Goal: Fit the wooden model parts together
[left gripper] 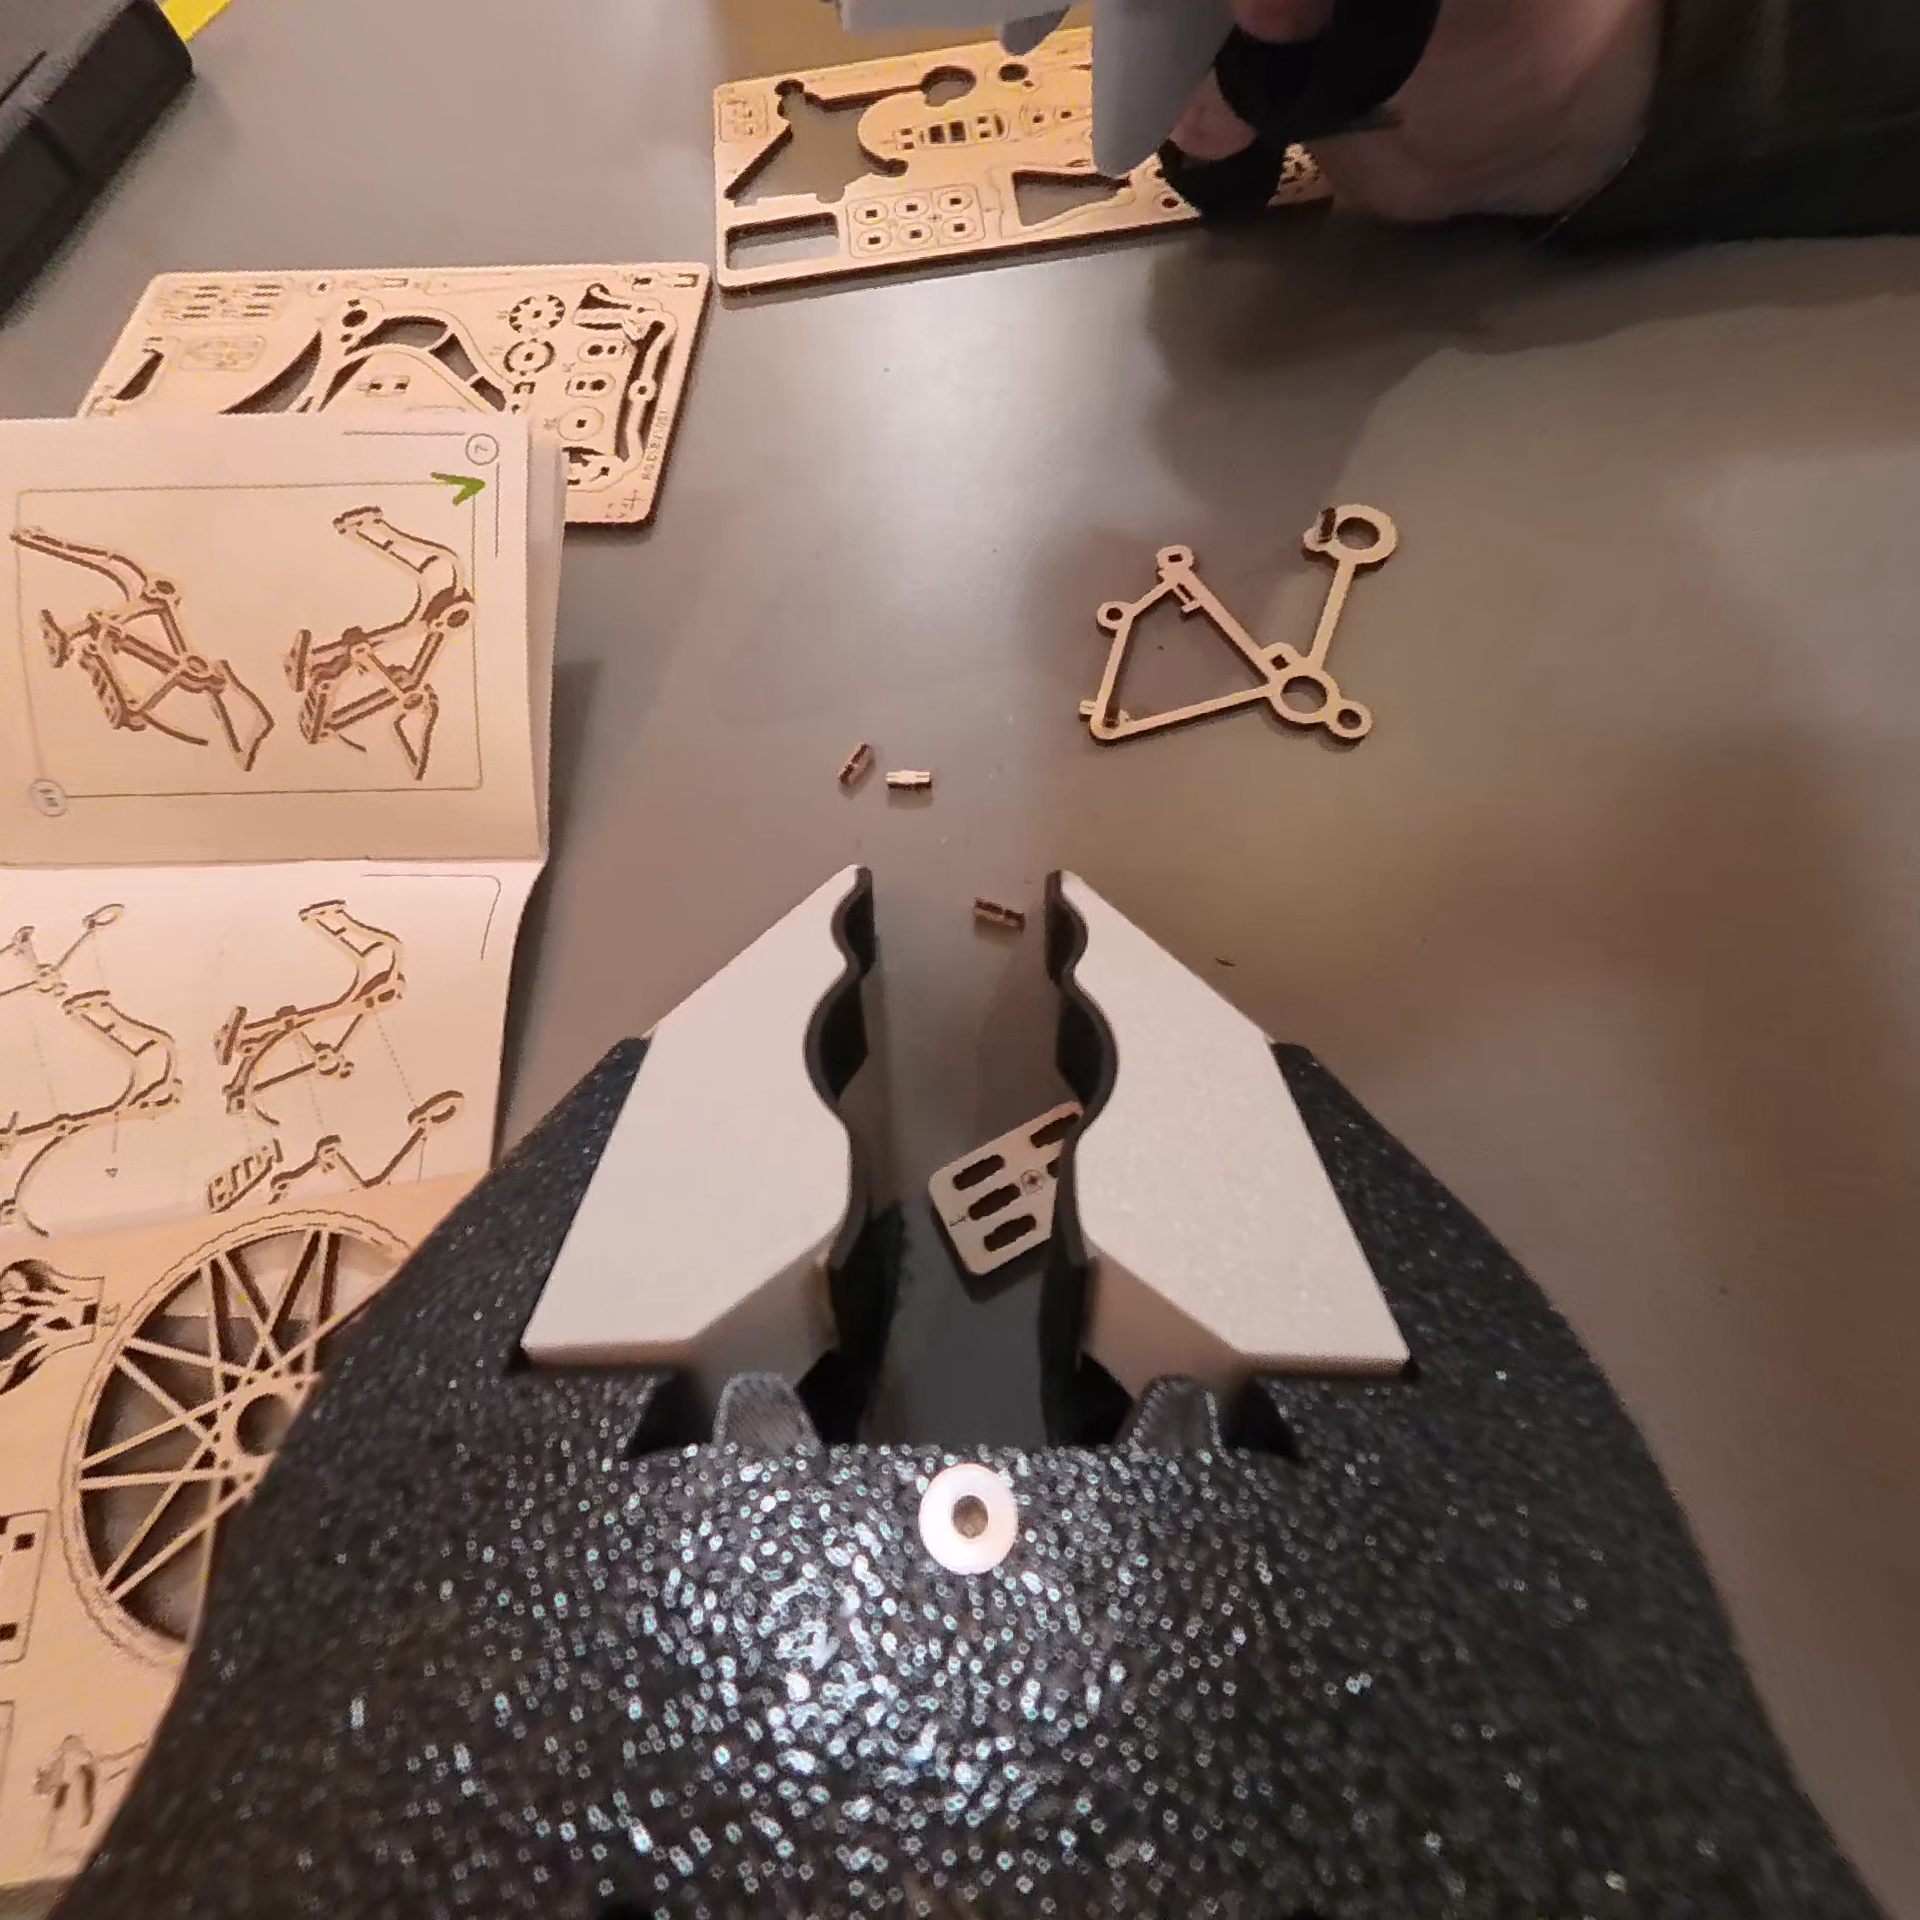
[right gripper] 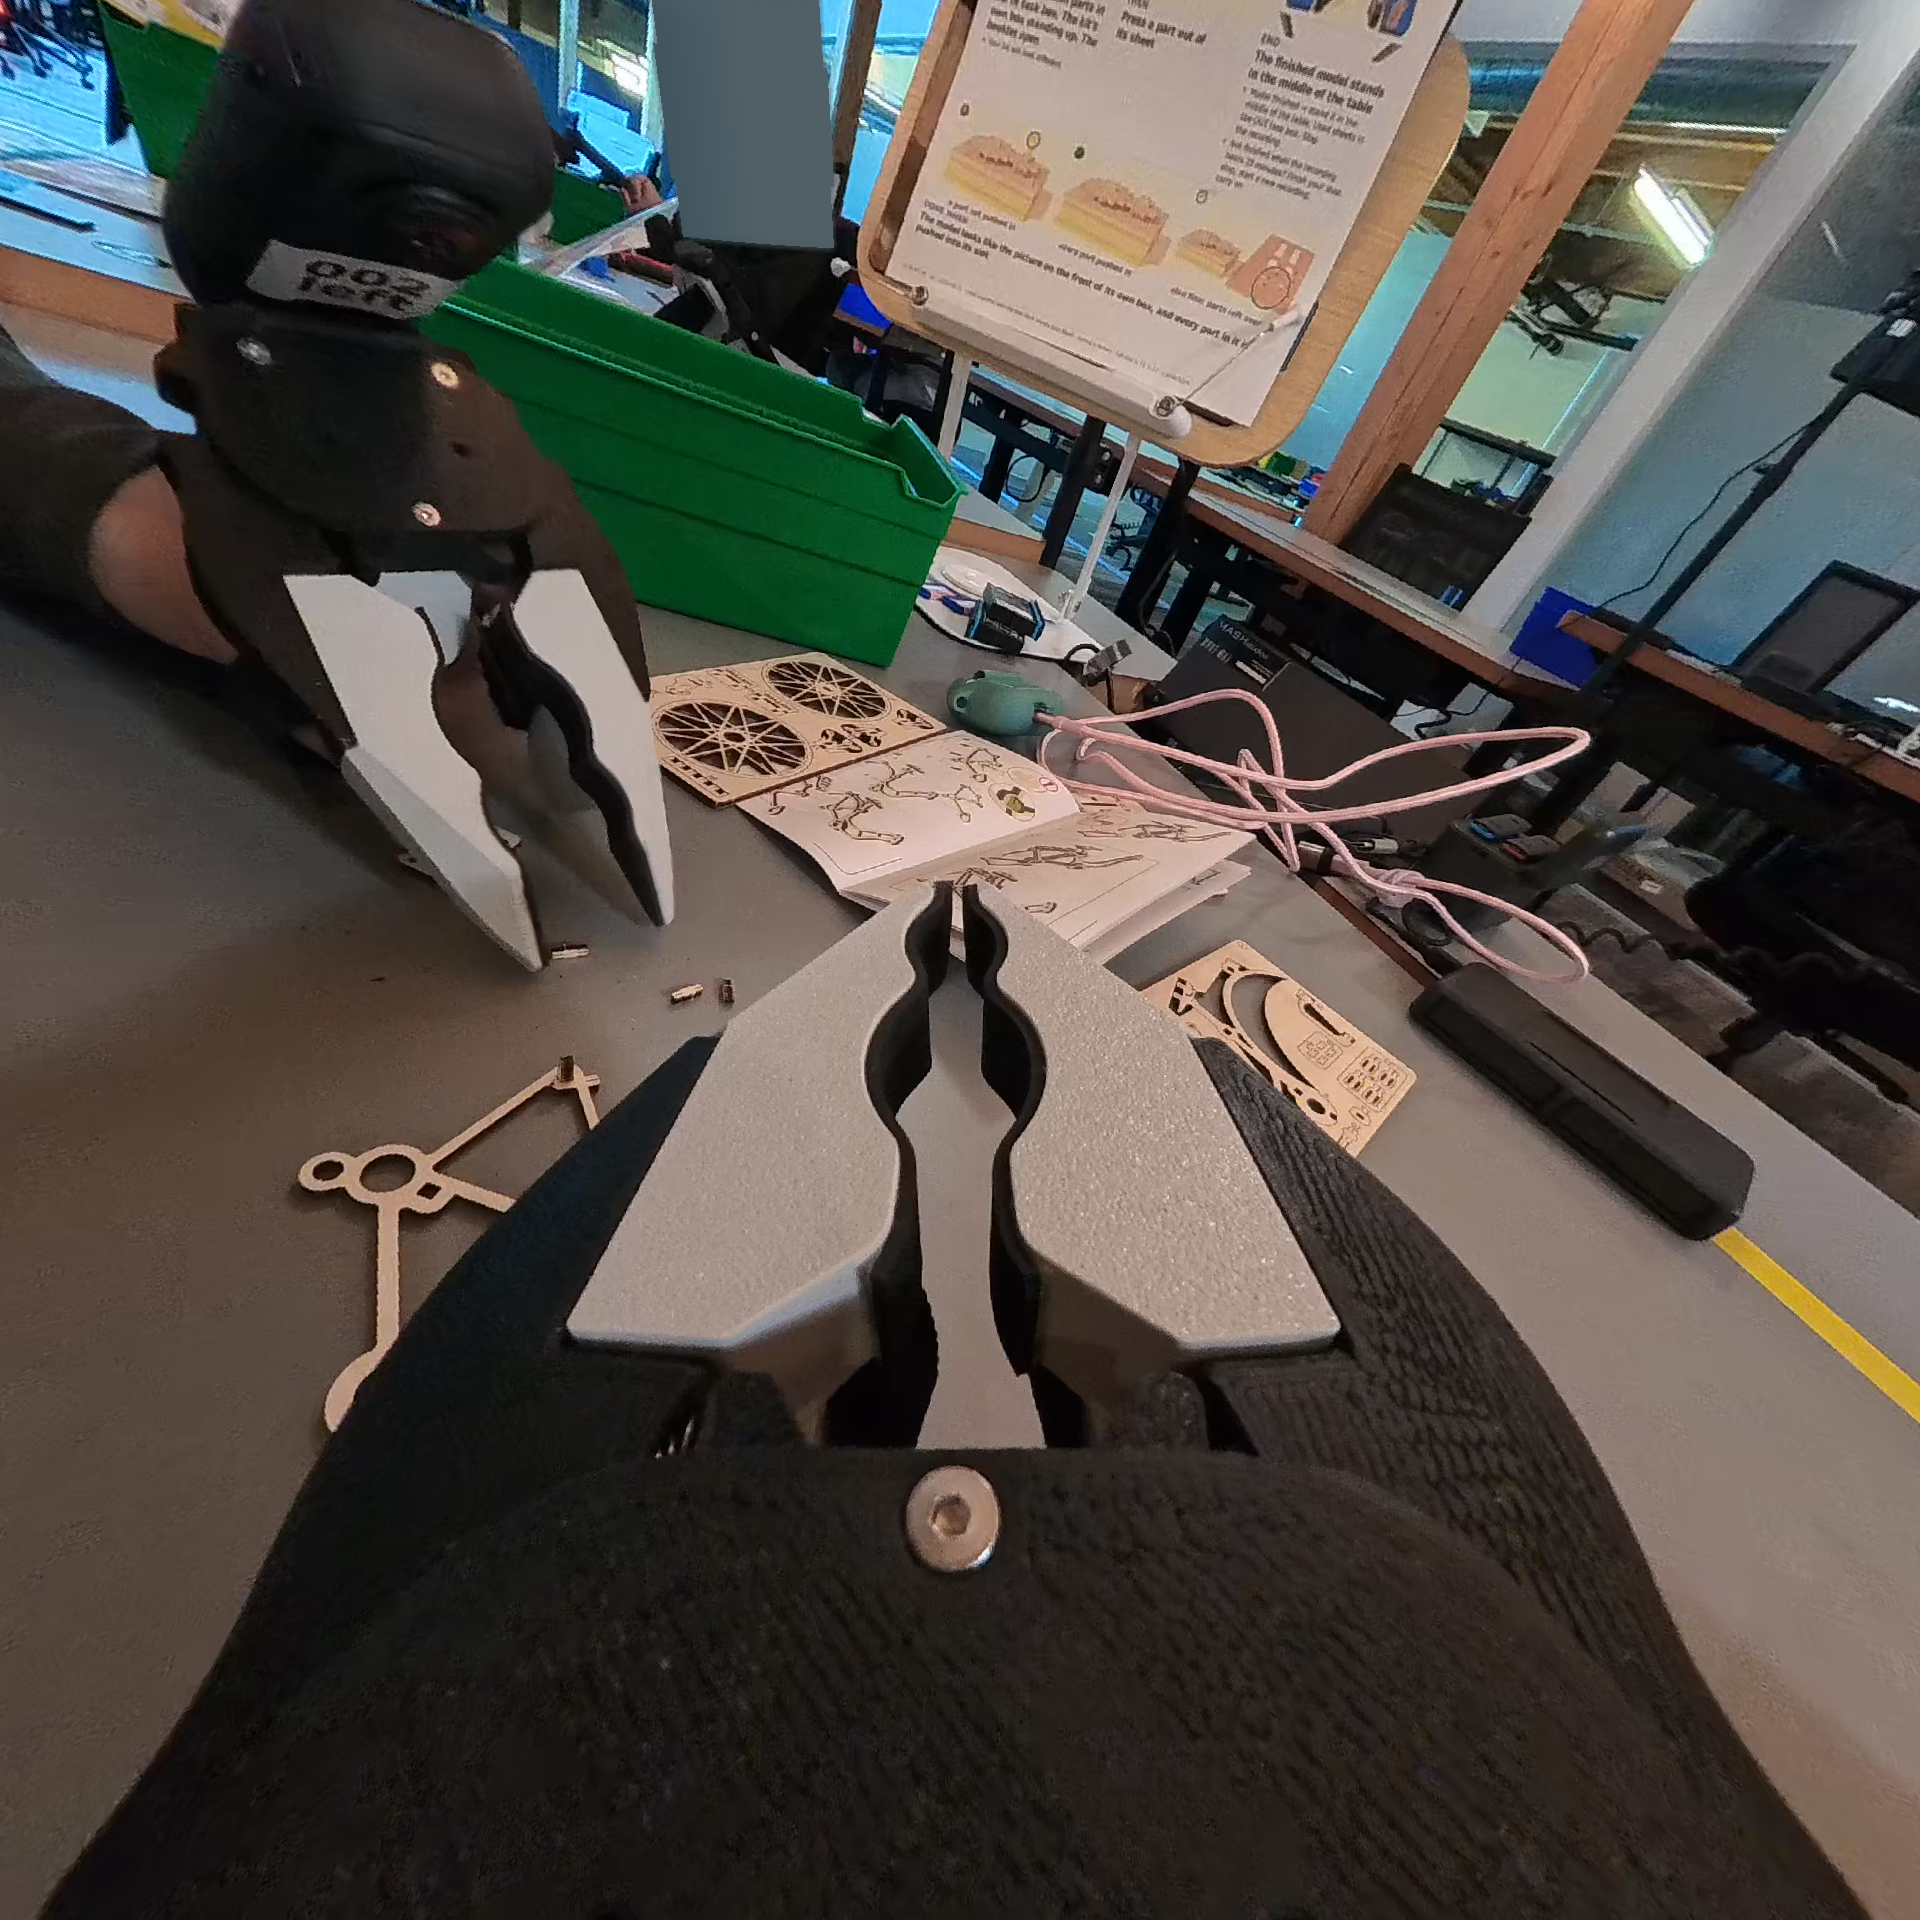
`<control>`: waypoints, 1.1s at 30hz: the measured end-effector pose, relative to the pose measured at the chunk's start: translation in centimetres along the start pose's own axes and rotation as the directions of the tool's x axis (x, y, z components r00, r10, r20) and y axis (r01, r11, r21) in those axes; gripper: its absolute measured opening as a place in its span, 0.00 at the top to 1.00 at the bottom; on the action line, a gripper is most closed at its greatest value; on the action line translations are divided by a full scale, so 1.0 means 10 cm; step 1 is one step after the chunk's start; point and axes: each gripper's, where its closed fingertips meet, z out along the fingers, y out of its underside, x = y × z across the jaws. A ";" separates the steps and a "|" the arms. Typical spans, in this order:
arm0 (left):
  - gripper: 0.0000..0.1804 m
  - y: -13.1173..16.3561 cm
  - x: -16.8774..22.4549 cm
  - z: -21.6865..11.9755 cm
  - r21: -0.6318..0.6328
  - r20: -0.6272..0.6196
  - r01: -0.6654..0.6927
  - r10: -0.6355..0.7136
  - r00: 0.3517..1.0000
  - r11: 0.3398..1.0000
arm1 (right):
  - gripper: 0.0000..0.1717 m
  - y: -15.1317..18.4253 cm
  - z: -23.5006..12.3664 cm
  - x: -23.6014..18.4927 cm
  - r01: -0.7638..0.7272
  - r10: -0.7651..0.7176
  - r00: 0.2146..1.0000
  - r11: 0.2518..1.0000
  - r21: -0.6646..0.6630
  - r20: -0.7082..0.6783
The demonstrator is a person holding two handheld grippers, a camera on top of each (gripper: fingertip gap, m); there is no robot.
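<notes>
My left gripper (left gripper: 961, 899) is open, its tips just above the grey table (left gripper: 1558, 935). A small wooden pin (left gripper: 1000, 914) lies on the table between its tips, close to the right finger, and neither pad presses on it. The right wrist view shows the same pin (right gripper: 568, 950) at the left gripper's (right gripper: 594, 940) tips. Two more pins (left gripper: 883, 775) lie just ahead. A small slotted wooden plate (left gripper: 1003, 1195) lies under the fingers. A triangular wooden frame part (left gripper: 1236, 644) lies ahead to the right. My right gripper (right gripper: 957, 896) is shut with nothing between its pads, raised over the table.
An open instruction booklet (left gripper: 260, 644) and several laser-cut wooden sheets (left gripper: 416, 353) (left gripper: 935, 177) (right gripper: 1288, 1039) lie on the left and far side. Green bins (right gripper: 727, 468), a pink cable (right gripper: 1299, 790), a black box (right gripper: 1579, 1101) and a stand with a sheet (right gripper: 1143, 187) sit around. A hand (left gripper: 1455, 125) holds the right gripper. The gap from one gripper's tips to the other's is roughly 12 centimeters.
</notes>
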 end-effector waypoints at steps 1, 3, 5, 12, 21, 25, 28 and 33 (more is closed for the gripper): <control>0.83 0.01 -0.01 0.00 -0.006 0.010 -0.007 0.007 1.000 1.000 | 1.00 0.00 0.00 0.00 0.000 0.000 1.000 1.000 0.000 0.000; 0.85 0.02 -0.03 -0.02 -0.018 0.020 -0.014 0.015 1.000 1.000 | 1.00 0.00 0.00 0.00 0.000 0.000 1.000 1.000 0.001 0.000; 0.86 0.05 -0.05 -0.03 -0.033 0.021 -0.011 0.012 1.000 0.999 | 1.00 0.00 0.00 0.00 0.001 -0.001 1.000 1.000 0.001 0.000; 0.86 0.05 0.00 -0.05 -0.031 -0.021 -0.019 0.018 1.000 0.999 | 1.00 0.00 0.00 0.00 0.003 -0.003 1.000 1.000 0.001 0.002; 0.93 0.05 0.14 -0.03 -0.024 -0.112 -0.030 0.027 0.993 0.999 | 1.00 0.01 0.00 -0.01 0.006 -0.006 1.000 1.000 -0.002 0.003; 0.94 0.03 0.16 -0.04 -0.021 -0.128 -0.012 0.009 0.992 1.000 | 1.00 0.01 0.00 -0.01 0.006 -0.006 1.000 1.000 -0.001 0.003; 0.94 0.00 0.20 -0.06 -0.010 -0.146 -0.005 0.004 0.989 1.000 | 1.00 0.01 0.00 -0.01 0.007 -0.007 1.000 1.000 -0.002 0.003; 0.92 -0.02 0.10 -0.07 0.001 -0.092 0.001 -0.001 0.996 1.000 | 1.00 0.01 -0.01 -0.01 0.006 -0.006 1.000 1.000 -0.003 0.002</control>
